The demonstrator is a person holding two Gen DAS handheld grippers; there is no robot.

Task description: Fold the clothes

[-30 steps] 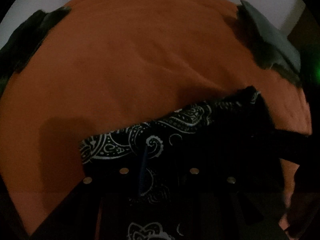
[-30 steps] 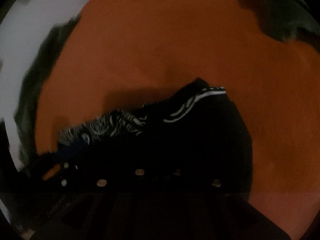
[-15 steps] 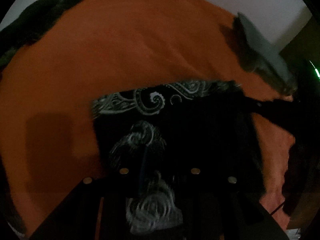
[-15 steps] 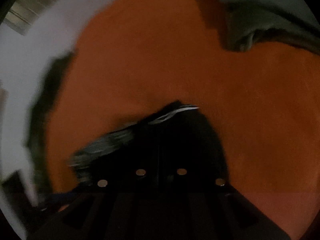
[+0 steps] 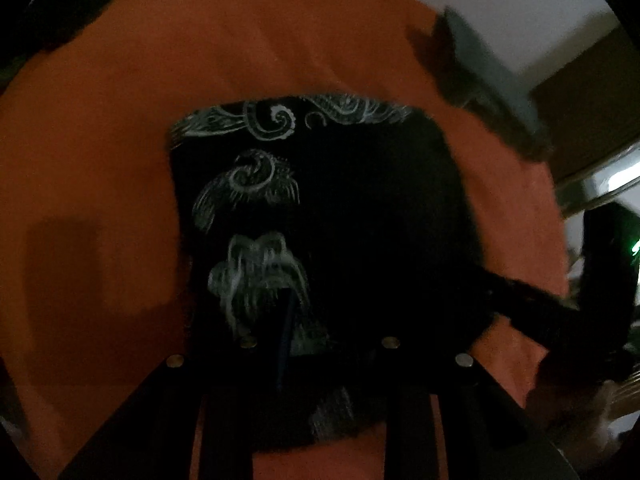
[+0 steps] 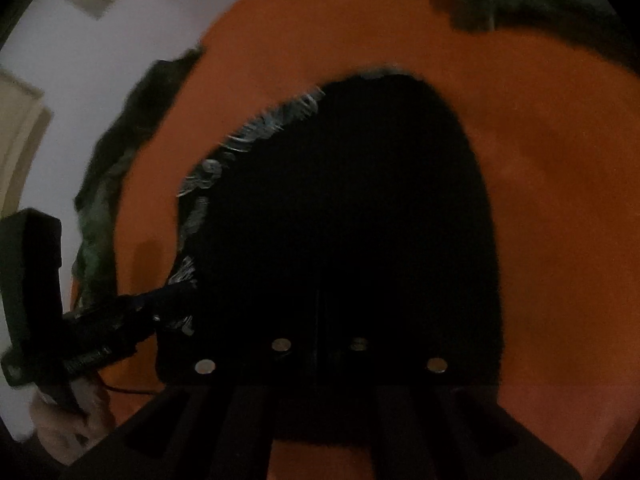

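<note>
On an orange sheet (image 5: 120,128) lies a black cloth (image 5: 360,208) with a pale paisley print, spread across the middle and dark enough that its folds are hard to read. At its near edge, the left gripper (image 5: 316,344) has its jaws narrowly parted with cloth bunched between them, a blue strip showing in the gap. From the right wrist view the right gripper (image 6: 320,344) is pressed shut, jaws together, with the same cloth (image 6: 340,220) draped right over the fingertips; it appears pinched there, though the darkness hides the exact contact. A dark garment (image 5: 72,0) sits at the sheet's far left edge and a grey garment (image 5: 488,76) at its far right edge, both well apart from the cloth.
</note>
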